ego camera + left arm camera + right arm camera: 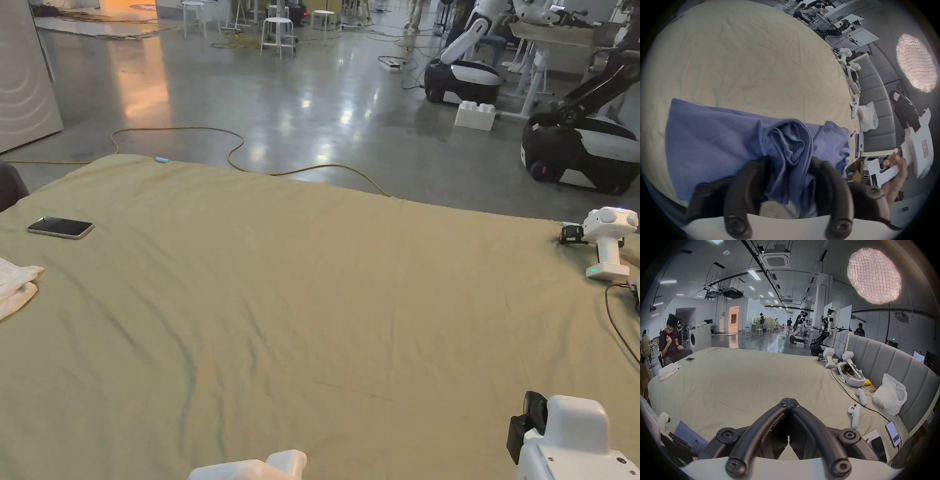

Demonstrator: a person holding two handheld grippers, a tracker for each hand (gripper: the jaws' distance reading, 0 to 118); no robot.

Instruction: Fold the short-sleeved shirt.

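Nearest, the left tongs [788, 172] grip a bunched wad of the blue shirt [718, 142] between both jaws. The rest of the shirt trails onto the near edge of the bed [753, 56], part smooth, part crumpled. The right tongs [788, 400] are clenched on nothing, tips touching, held above the bed with a corner of the shirt low beside them. The hand [893, 172] holding that tool appears in the left gripper view.

This looks like the very start: the shirt is being brought onto the bed and has yet to be laid flat. The next move probably calls for the right tongs to release and catch a second edge, so the two can pull the cloth taut and spread it on the wide bare sheet ahead.

Farther off lie a phone [60, 227] and folded white cloth [15, 284].
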